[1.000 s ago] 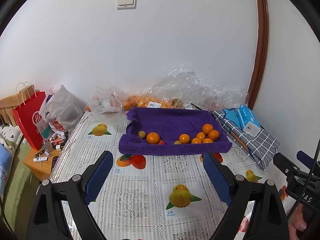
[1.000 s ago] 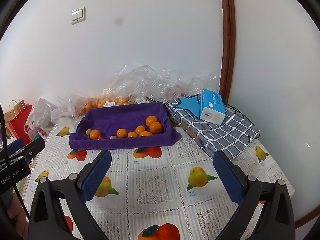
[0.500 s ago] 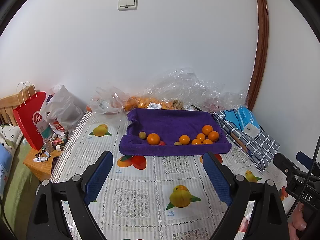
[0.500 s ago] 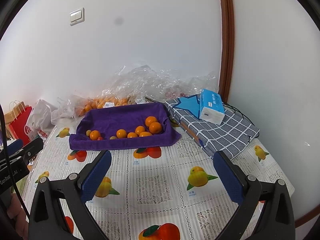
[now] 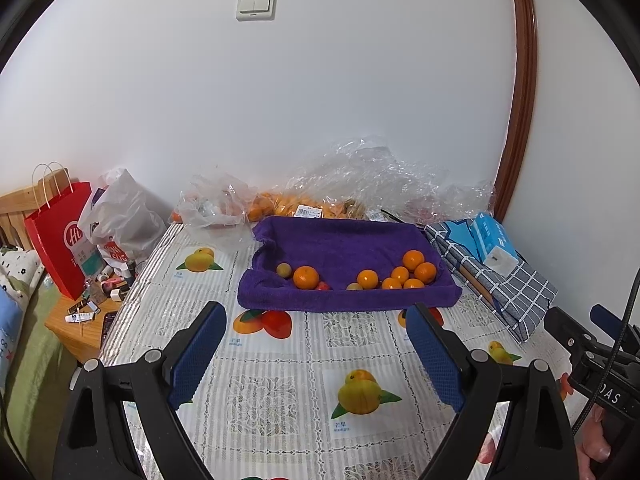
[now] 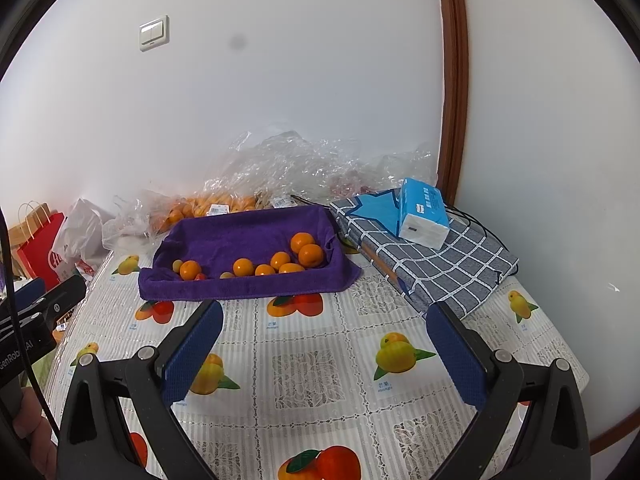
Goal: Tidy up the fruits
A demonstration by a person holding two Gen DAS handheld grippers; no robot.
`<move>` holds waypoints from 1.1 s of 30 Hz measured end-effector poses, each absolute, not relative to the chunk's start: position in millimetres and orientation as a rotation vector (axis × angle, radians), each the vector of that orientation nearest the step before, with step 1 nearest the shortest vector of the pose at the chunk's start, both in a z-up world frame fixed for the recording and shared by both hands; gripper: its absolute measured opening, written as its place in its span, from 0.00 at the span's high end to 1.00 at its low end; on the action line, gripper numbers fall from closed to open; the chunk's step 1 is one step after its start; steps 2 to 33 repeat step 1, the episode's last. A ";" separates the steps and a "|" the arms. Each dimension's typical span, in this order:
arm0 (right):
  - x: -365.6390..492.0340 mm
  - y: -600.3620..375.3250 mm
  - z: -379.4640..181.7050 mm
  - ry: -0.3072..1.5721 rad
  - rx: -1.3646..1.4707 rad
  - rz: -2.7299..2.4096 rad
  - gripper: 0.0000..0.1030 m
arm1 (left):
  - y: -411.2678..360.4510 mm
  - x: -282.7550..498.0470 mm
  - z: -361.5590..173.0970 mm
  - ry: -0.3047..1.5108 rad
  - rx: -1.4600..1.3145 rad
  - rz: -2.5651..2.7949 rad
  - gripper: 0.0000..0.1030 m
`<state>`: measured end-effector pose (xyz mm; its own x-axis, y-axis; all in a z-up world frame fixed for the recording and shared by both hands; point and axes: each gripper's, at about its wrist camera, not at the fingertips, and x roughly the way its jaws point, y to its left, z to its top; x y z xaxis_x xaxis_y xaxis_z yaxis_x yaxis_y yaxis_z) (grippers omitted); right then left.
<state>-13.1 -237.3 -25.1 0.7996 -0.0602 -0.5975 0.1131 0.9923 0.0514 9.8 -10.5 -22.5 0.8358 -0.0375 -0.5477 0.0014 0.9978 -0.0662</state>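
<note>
White wall (image 5: 320,100) stands behind everything, with a light switch (image 5: 256,5) high up on it. Far to the left, past the desk's left edge, a red paper bag (image 5: 60,236) and a white plastic bag (image 5: 120,220) stand by a small wooden stand (image 5: 76,332) with little bottles on it.

Next comes the desk (image 5: 280,392), covered by a cloth with fruit pictures. Along its back edge, by the wall, lie crinkly clear plastic bags (image 5: 360,176), and some have orange fruit inside.

Just in front of them, in the middle of the desk's back part, sits a purple towel (image 5: 340,244) shaped like a tray. The fruits lie inside it near its front edge. At the left is a small greenish fruit (image 5: 283,269) next to a big orange (image 5: 306,277), with something small and red (image 5: 322,286) beside it. More to the right is a bunch of oranges (image 5: 412,270) close together.

At the desk's back right corner lies a blue checked cloth (image 6: 440,264) with a blue tissue pack (image 6: 423,213) on top.

Near the front of the desk, the left claw (image 5: 316,344) has its blue pads wide apart and nothing between them. The right claw (image 6: 324,344) is also spread wide and holds nothing. Both hang over the desk, well apart from the towel.
</note>
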 end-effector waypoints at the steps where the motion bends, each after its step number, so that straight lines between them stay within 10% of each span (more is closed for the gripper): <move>1: -13.0 -237.2 -25.1 0.637 0.086 -0.094 0.03 | -10.6 10.4 -22.3 0.580 -0.059 -0.024 0.11; 33: -13.0 -237.2 -25.1 0.637 0.086 -0.094 0.03 | -10.6 10.4 -22.3 0.580 -0.059 -0.024 0.11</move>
